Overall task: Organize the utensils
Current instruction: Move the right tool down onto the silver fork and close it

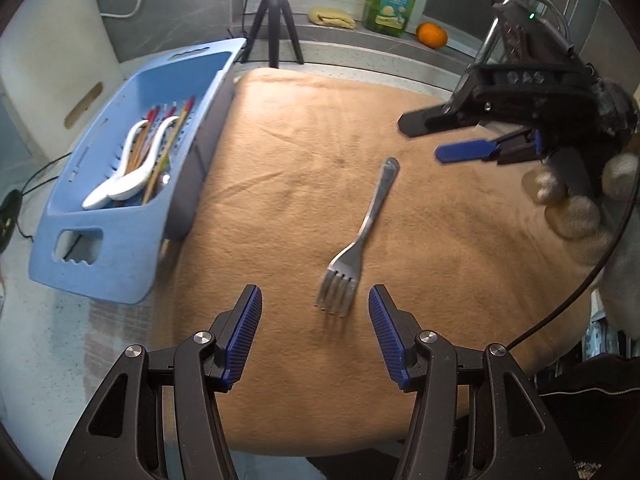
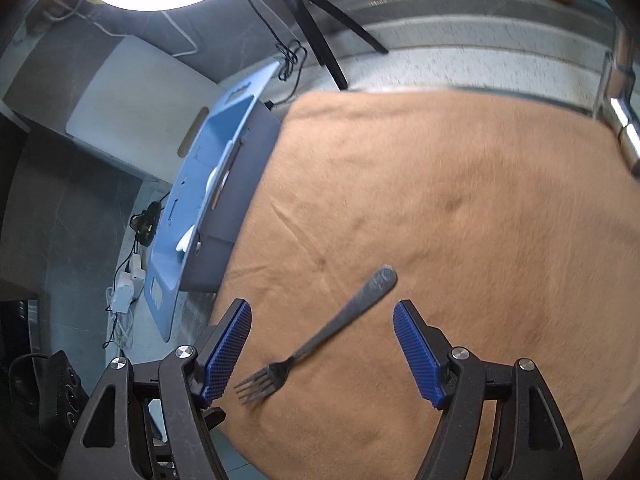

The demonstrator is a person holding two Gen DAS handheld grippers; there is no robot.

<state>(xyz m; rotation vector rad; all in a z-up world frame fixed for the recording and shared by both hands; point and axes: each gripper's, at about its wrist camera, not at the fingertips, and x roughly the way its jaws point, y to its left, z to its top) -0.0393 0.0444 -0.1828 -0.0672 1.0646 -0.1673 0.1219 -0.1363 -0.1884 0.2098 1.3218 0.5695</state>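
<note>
Lying flat on the cloth (image 1: 280, 184), the fork (image 1: 362, 236) runs diagonally, tines near, handle far-right. Left gripper (image 1: 315, 334) and right gripper (image 2: 322, 354) both spread, empty

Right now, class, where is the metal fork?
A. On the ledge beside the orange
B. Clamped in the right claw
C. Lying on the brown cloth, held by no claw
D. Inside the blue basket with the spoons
C: the fork lies flat on the brown cloth, with both the left claw and the right claw open and not touching it.
</note>
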